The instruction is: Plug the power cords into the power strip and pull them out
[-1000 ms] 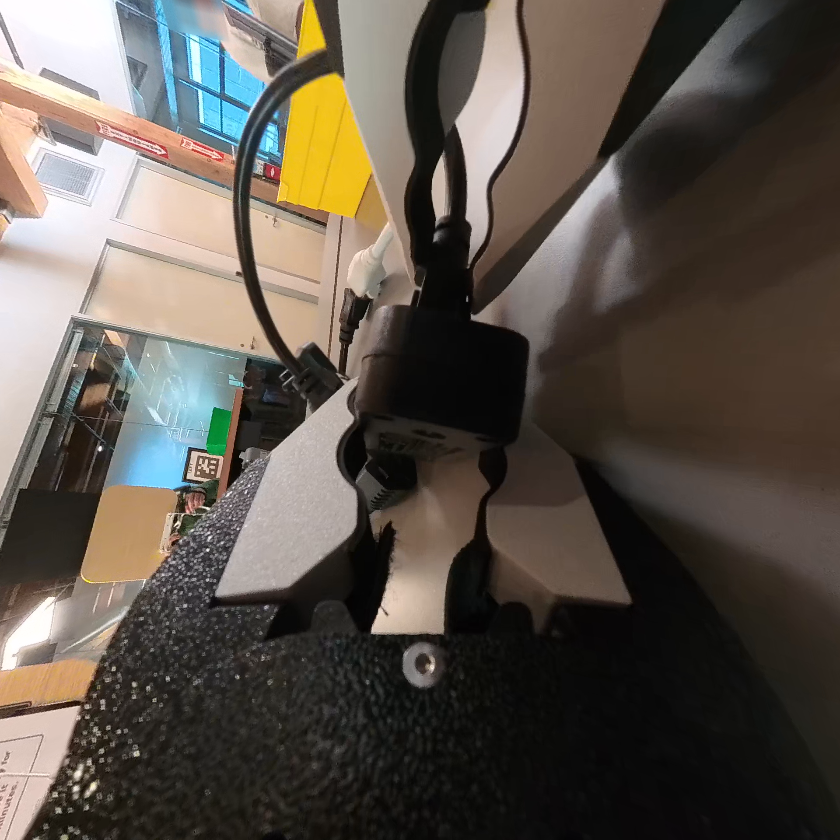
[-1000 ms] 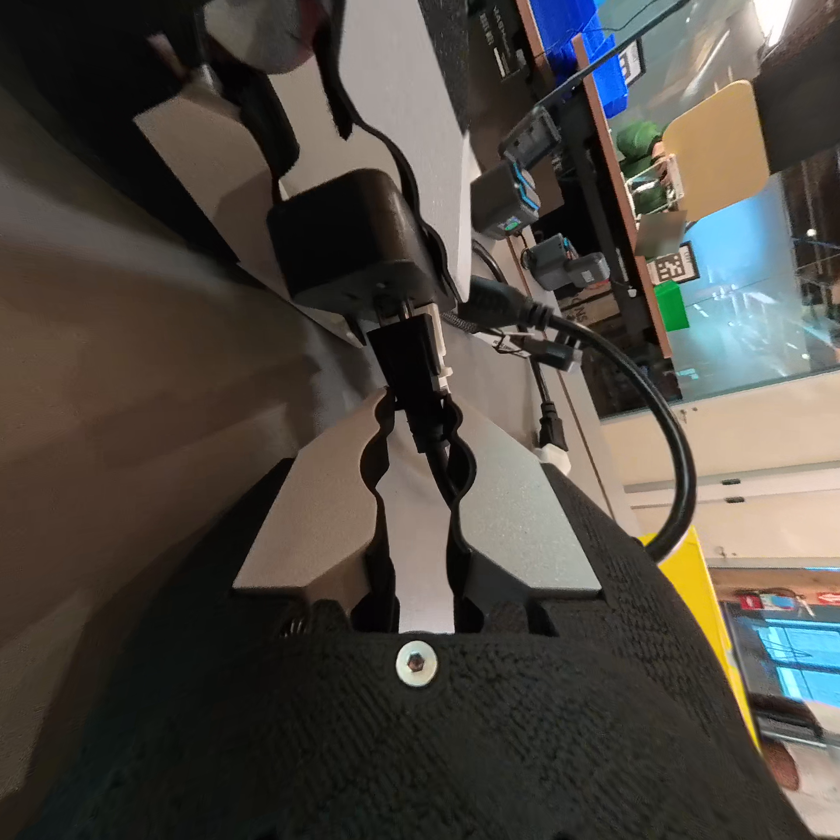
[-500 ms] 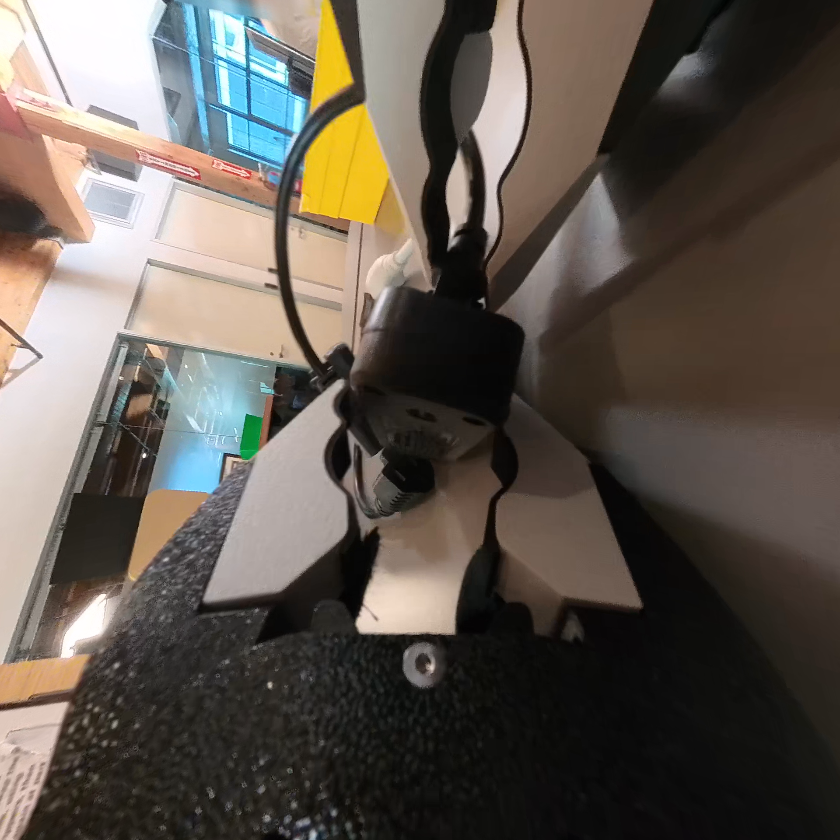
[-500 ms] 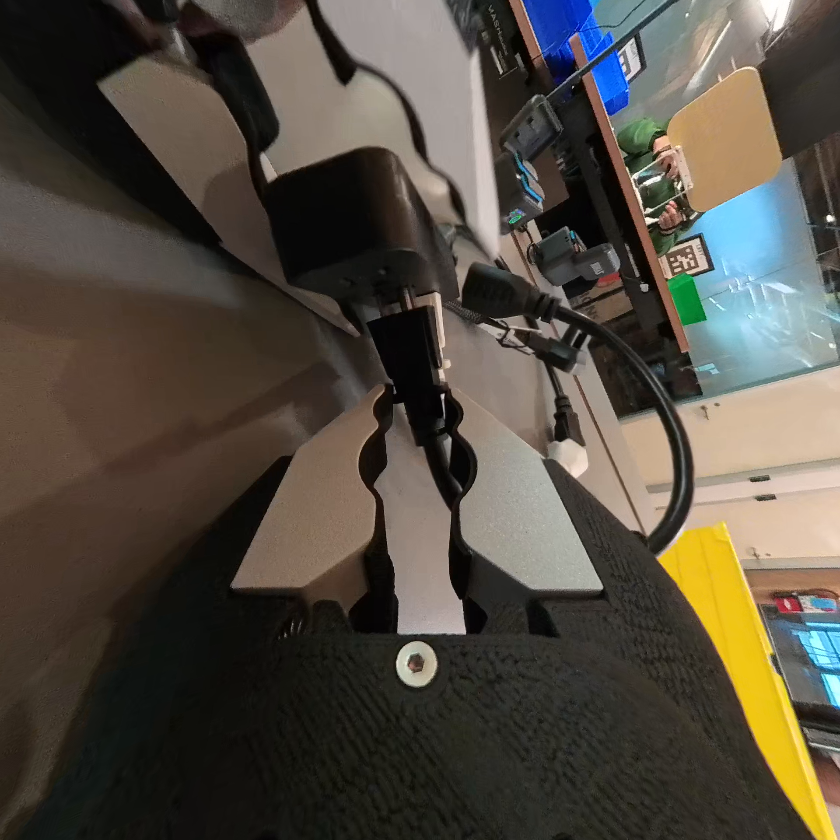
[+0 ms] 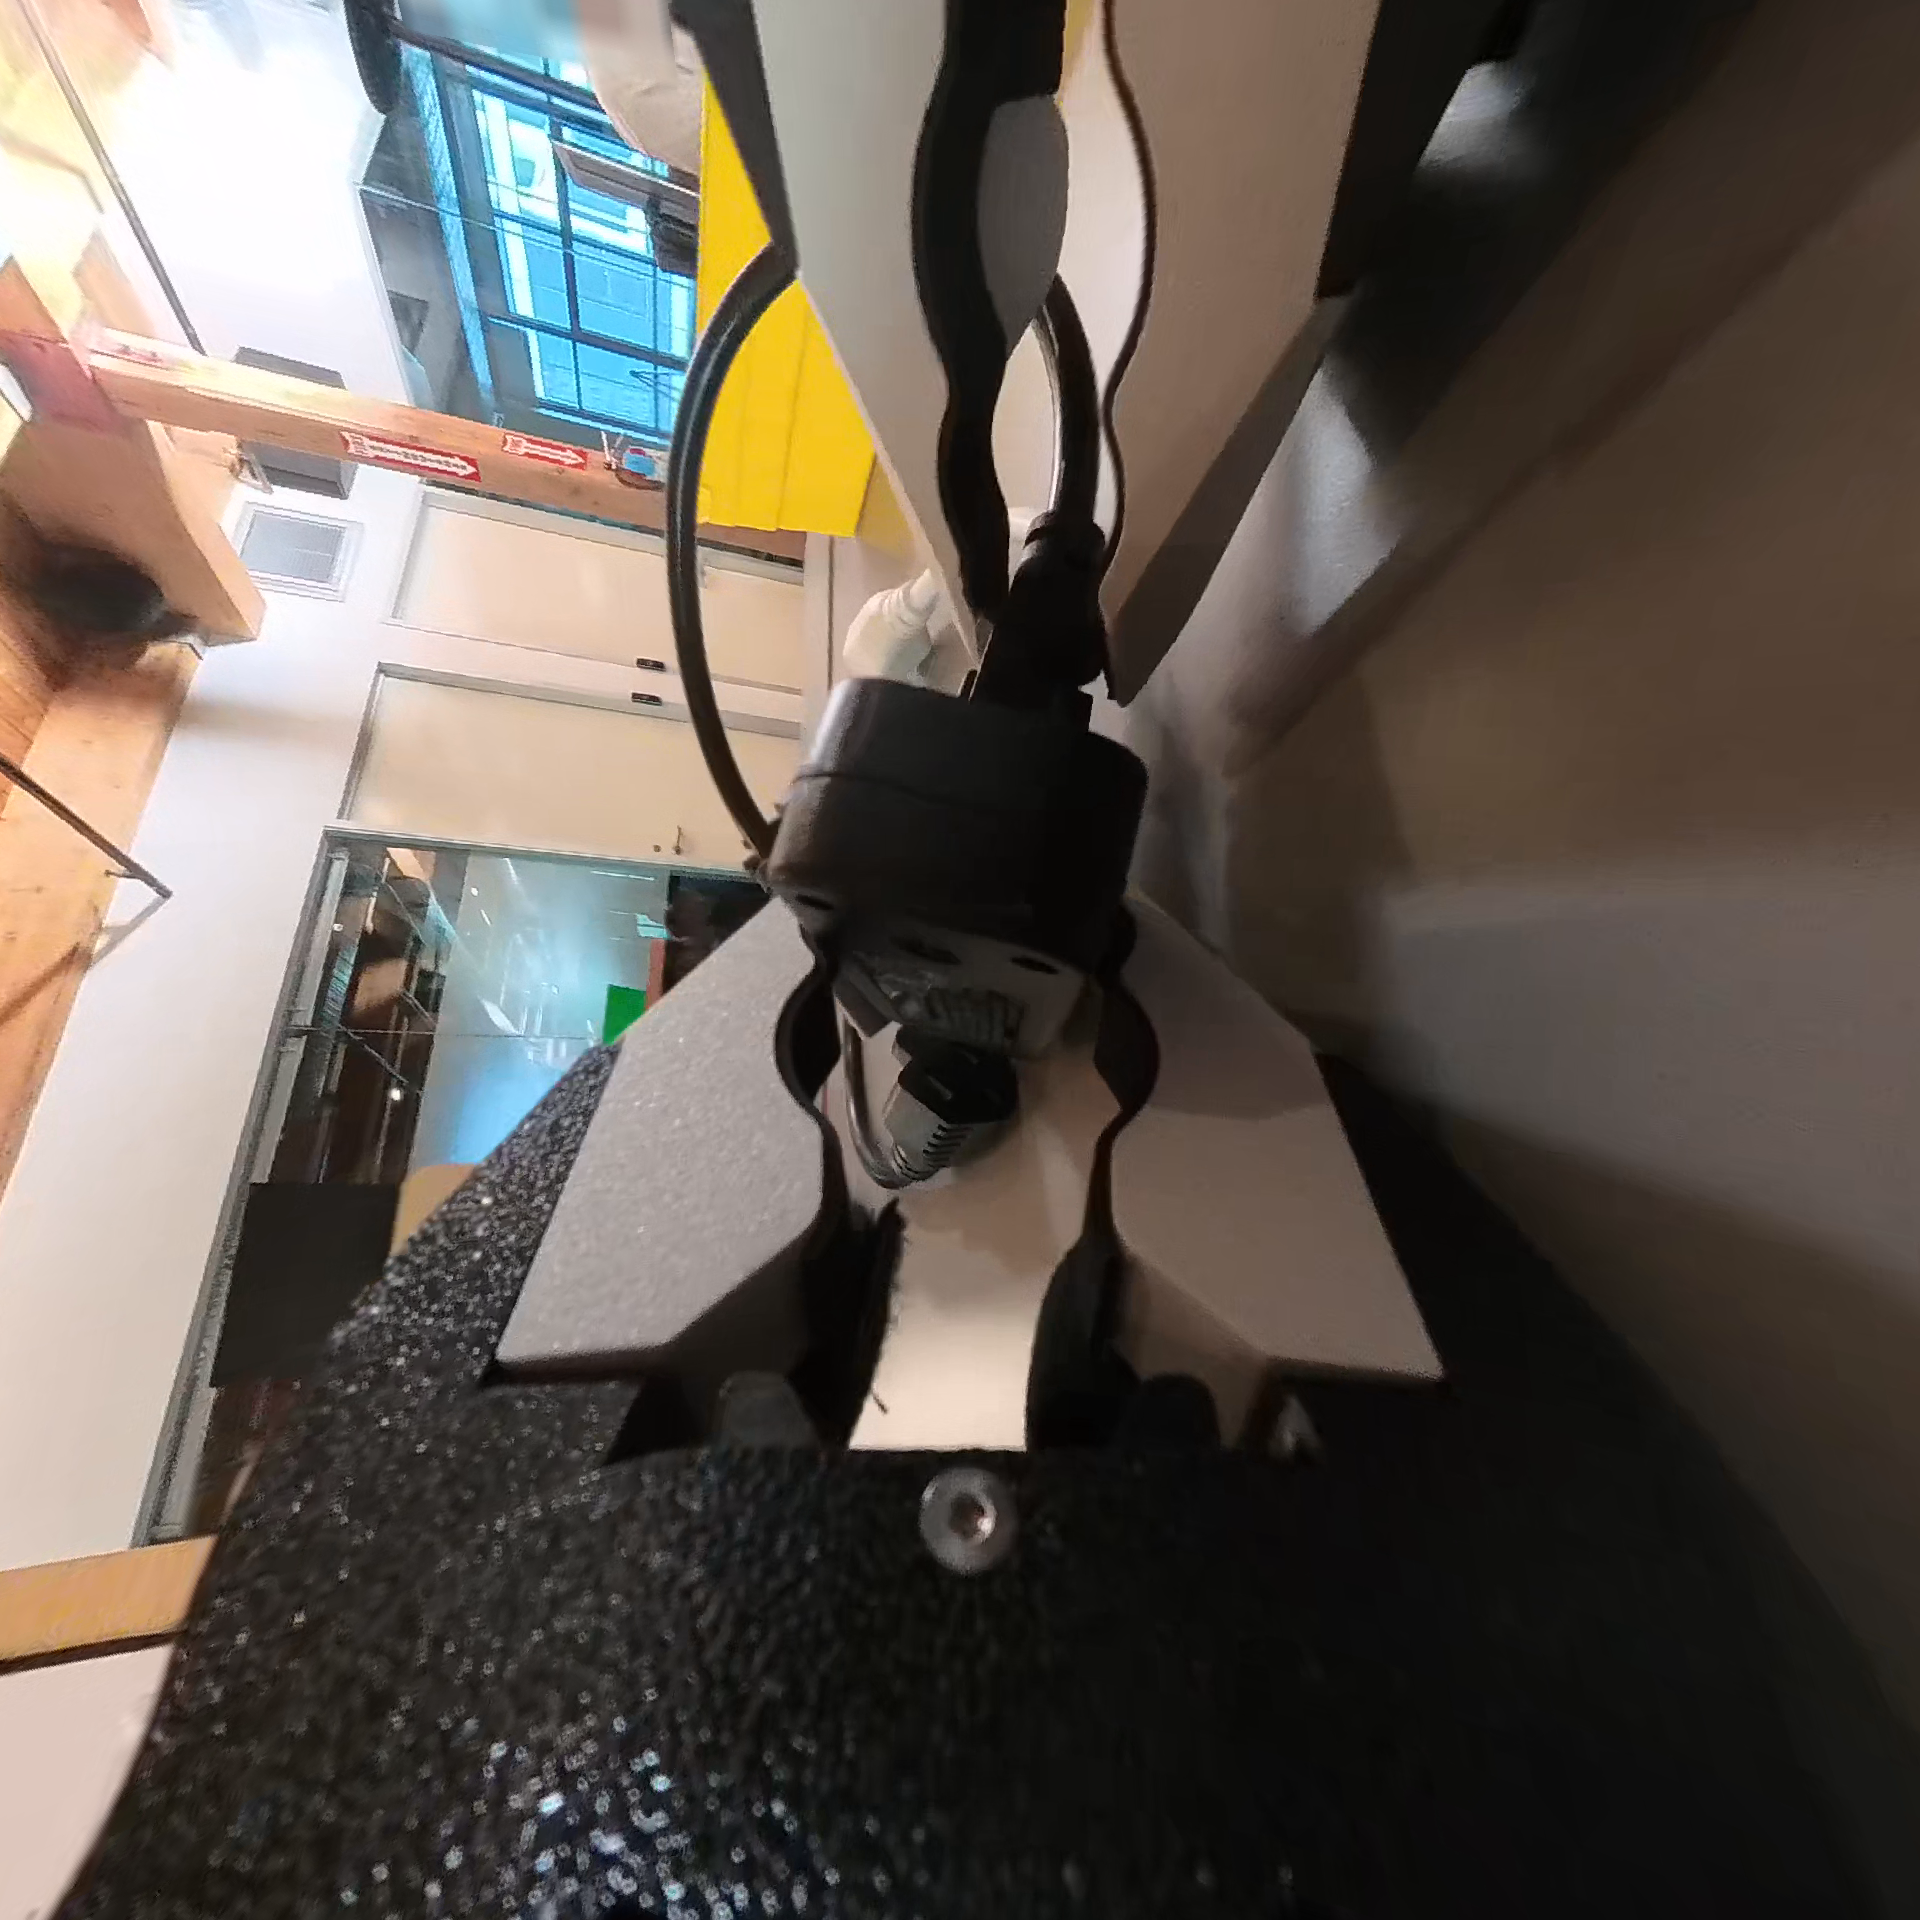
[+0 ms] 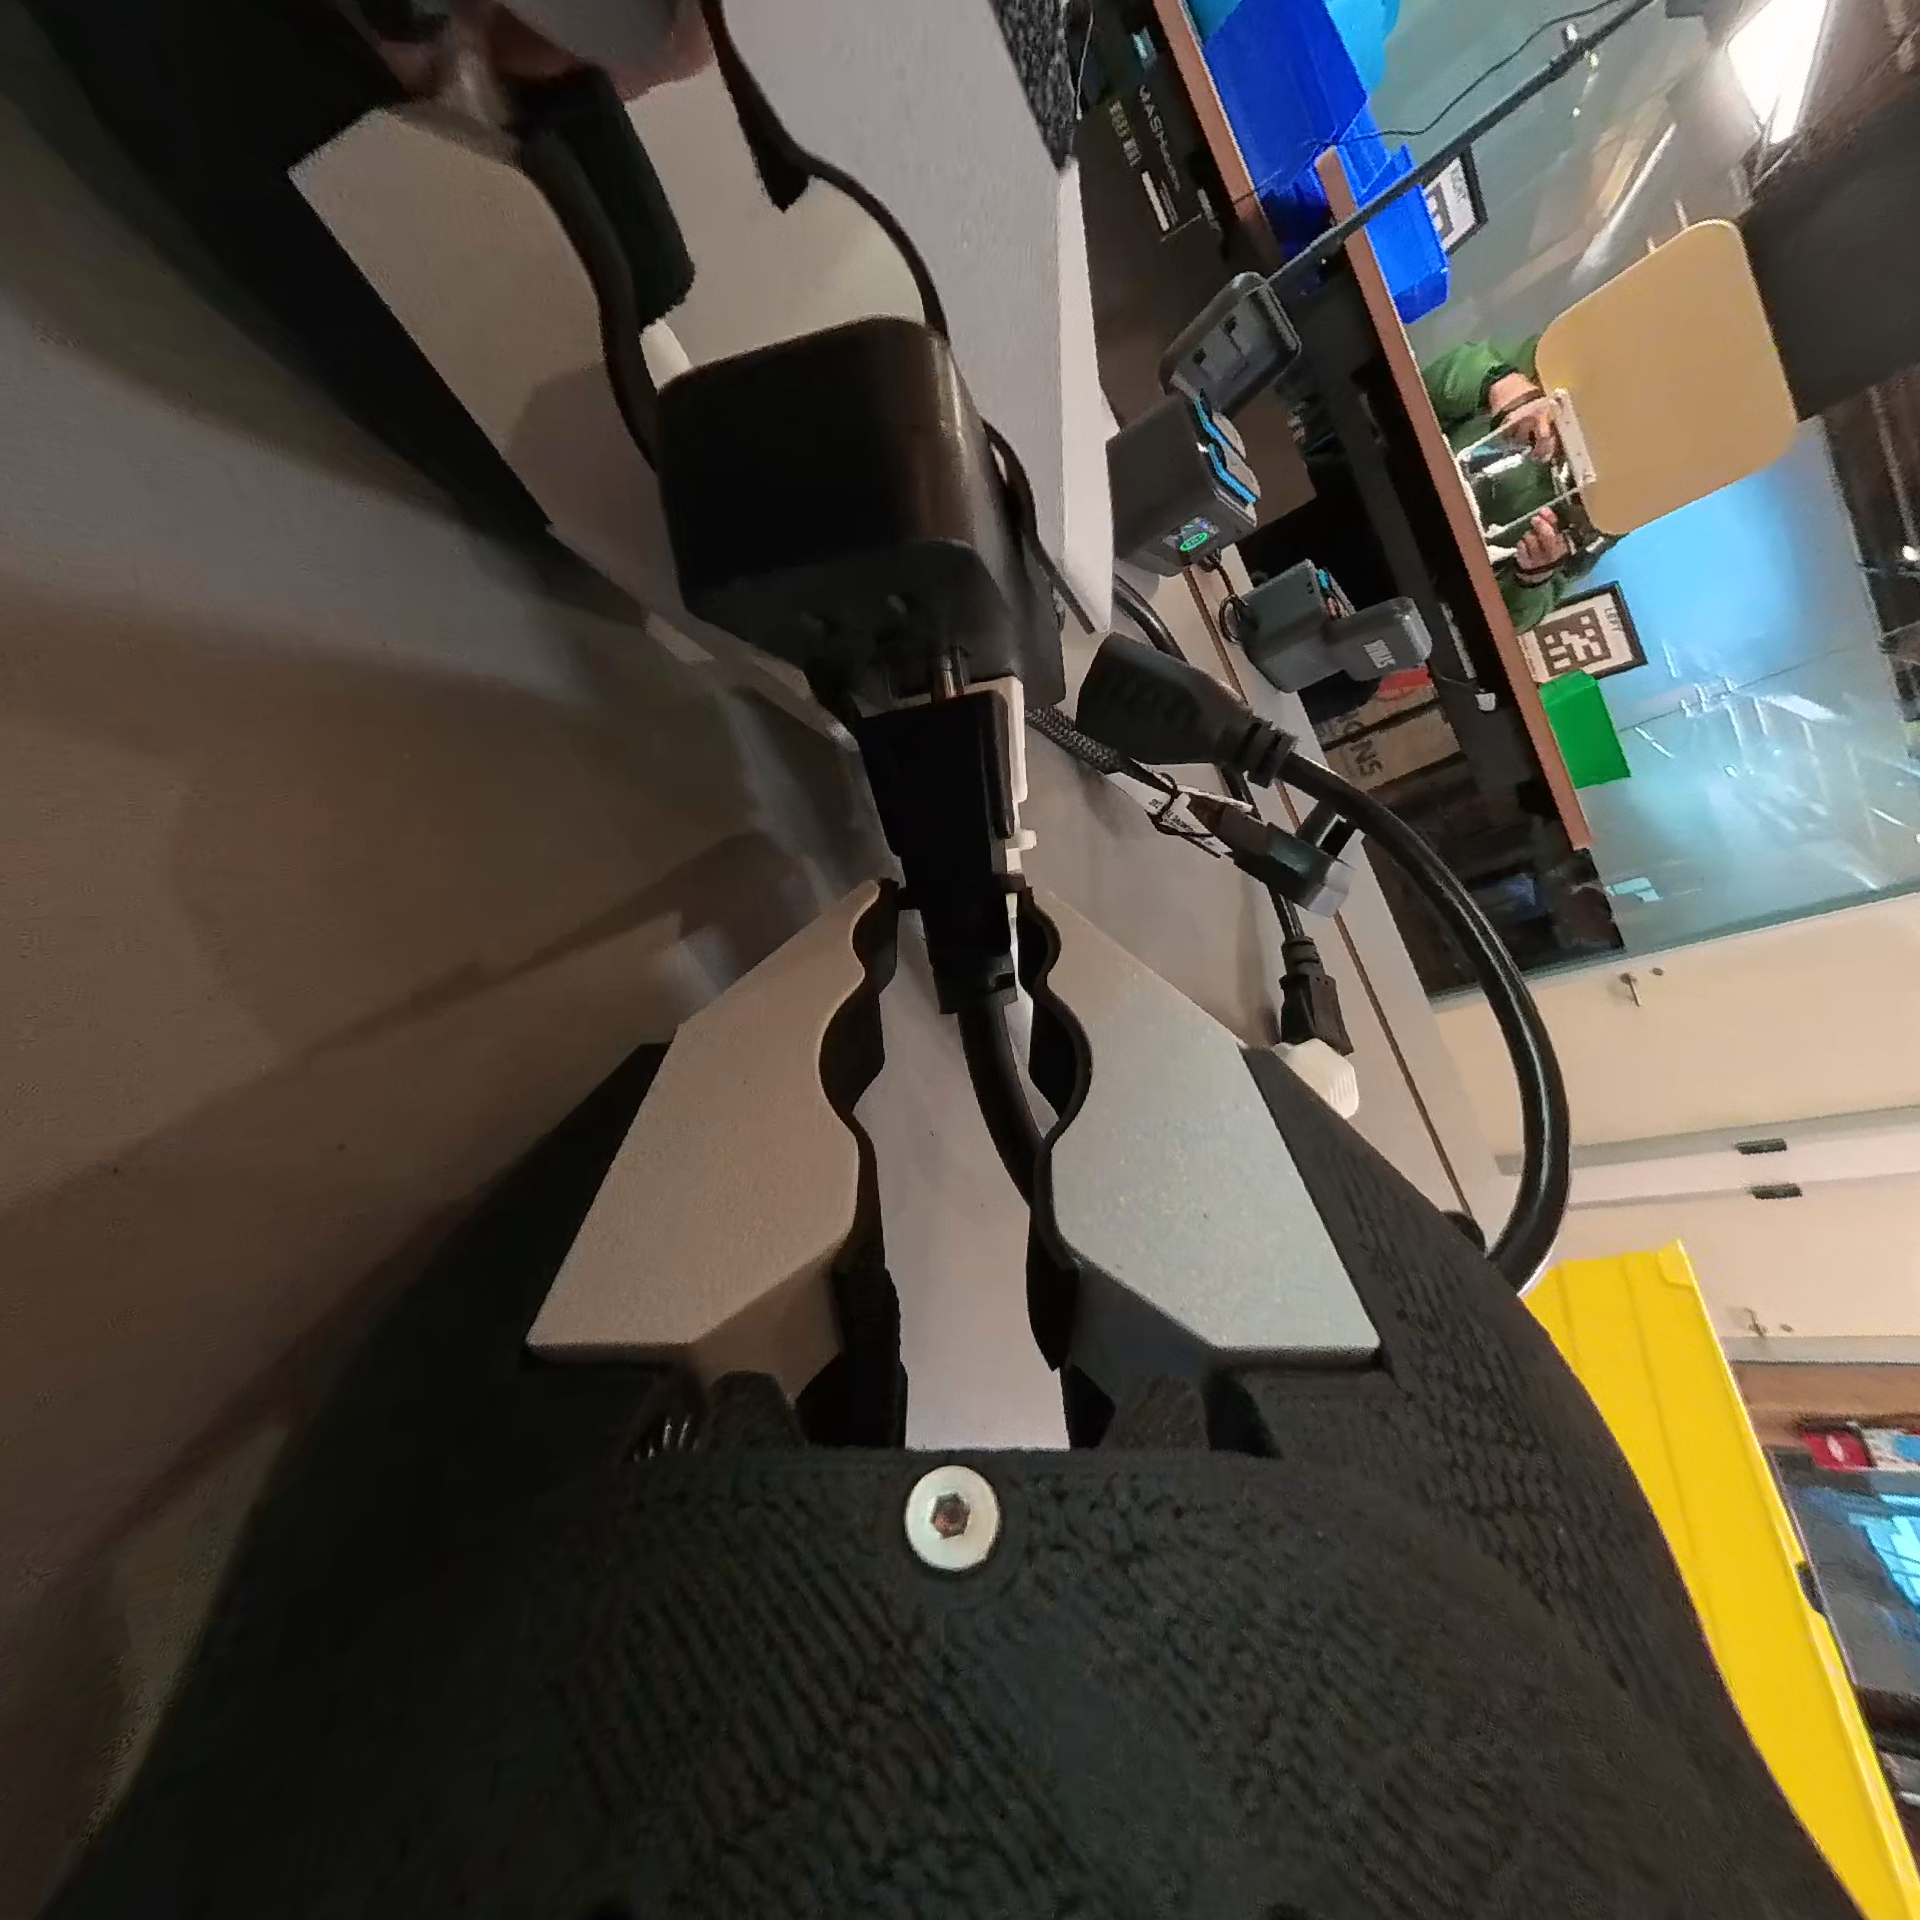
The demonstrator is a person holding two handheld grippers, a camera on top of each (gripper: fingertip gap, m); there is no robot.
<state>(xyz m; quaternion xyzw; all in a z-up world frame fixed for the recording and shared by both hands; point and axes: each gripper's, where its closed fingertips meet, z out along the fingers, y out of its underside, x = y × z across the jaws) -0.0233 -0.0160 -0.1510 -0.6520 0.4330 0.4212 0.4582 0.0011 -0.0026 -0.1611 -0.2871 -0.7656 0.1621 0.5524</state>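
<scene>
The pale grey worktop (image 6: 1195, 935) runs away from the camera in the right wrist view, which is rolled on its side. Lying on it are a thick black cord with a moulded plug (image 6: 1174, 707), a thinner braided cable with a small tag (image 6: 1101, 753), a small black connector beside a white piece (image 6: 1314, 1013), and farther off two grey battery-like blocks with blue trim (image 6: 1184, 483). In the left wrist view the same light surface (image 5: 966, 1340) shows only as a strip between the fingers.
</scene>
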